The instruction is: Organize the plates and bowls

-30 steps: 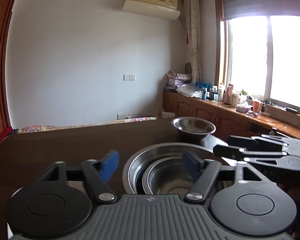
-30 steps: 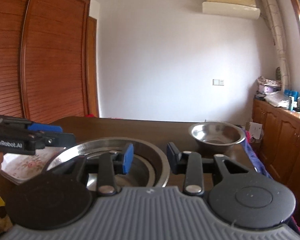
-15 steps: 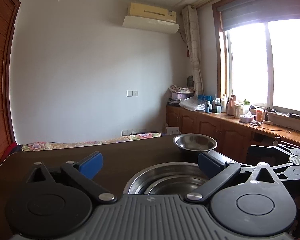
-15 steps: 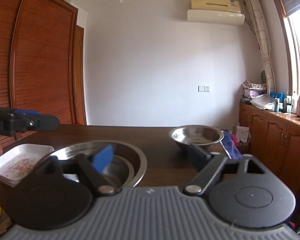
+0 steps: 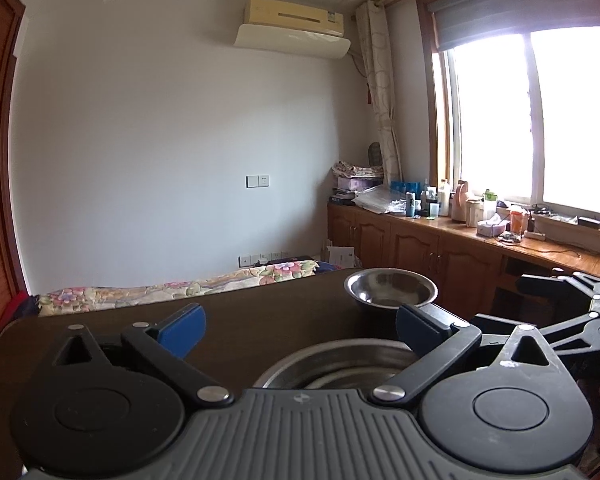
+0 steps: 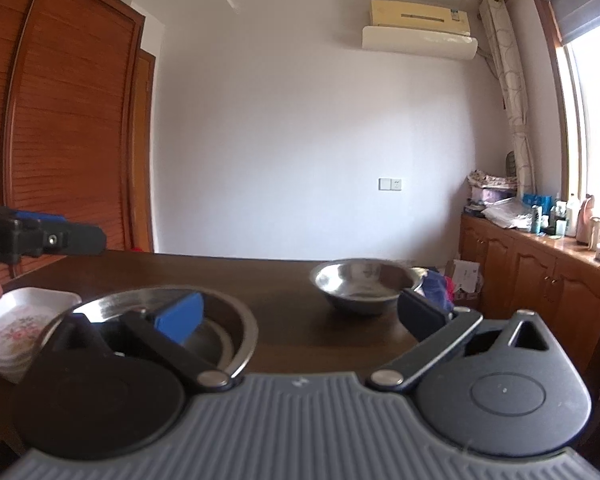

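A large steel bowl [image 5: 340,364] with smaller steel bowls nested inside sits on the dark wooden table [image 5: 260,320], just in front of my left gripper [image 5: 298,326], which is open and empty. The same stack shows in the right wrist view [image 6: 236,320], left of centre. A single steel bowl [image 6: 364,284] stands near the table's far right edge; it also shows in the left wrist view [image 5: 392,290]. My right gripper [image 6: 300,316] is open and empty, between the stack and the single bowl. White floral plates [image 6: 16,324] are stacked at the left.
The left gripper [image 6: 44,236] crosses the right wrist view at the left, above the plates. The right gripper's body [image 5: 560,312] lies at the right of the left wrist view. Wooden cabinets [image 6: 540,276] stand beyond the table's right edge.
Both grippers have opened wide and drawn back and up from the stacked bowls. The bowls have stayed in place.
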The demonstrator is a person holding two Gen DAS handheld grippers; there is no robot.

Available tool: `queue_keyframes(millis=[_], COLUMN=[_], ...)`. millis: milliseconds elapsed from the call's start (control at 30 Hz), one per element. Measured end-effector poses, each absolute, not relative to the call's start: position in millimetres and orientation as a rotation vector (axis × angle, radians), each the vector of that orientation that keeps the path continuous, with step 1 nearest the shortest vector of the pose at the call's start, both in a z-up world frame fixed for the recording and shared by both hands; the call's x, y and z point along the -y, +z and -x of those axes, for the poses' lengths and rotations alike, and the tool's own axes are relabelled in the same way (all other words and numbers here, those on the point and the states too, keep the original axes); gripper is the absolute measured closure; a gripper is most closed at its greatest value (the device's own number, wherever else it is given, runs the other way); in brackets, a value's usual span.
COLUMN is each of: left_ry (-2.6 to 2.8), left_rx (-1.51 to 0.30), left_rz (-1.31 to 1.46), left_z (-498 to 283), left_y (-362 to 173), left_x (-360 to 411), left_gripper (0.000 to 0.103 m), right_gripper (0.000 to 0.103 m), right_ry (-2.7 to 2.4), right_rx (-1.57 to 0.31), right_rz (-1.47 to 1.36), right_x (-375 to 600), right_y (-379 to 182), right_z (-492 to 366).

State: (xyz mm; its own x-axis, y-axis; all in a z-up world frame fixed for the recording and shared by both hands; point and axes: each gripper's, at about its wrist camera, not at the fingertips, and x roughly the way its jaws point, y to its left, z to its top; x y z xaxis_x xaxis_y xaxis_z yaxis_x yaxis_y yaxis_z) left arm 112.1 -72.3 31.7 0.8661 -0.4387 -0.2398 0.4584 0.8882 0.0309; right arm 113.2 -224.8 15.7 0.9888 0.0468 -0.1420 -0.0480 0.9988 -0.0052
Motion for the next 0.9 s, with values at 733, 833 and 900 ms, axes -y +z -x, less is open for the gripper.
queue_keyframes(millis=[733, 833, 900], left_ry=[-0.531, -0.550, -0.559], left_rx=[-0.322, -0.342, -0.359], left_rz=[-0.211, -0.227, -0.233], left_z=[-205, -221, -231], left_y=[74, 77, 76], left_x=[129, 141, 149], left_gripper=[0.000, 0.000, 0.000], right_gripper=[0.015, 0.021, 0.022], right_ry=[0.059, 0.075, 0.079], right_rx=[-0.264, -0.300, -0.321], right_rz=[0.009, -0.011, -0.021], right_x=[298, 308, 313], right_y=[31, 31, 31], right_z=[-203, -220, -230])
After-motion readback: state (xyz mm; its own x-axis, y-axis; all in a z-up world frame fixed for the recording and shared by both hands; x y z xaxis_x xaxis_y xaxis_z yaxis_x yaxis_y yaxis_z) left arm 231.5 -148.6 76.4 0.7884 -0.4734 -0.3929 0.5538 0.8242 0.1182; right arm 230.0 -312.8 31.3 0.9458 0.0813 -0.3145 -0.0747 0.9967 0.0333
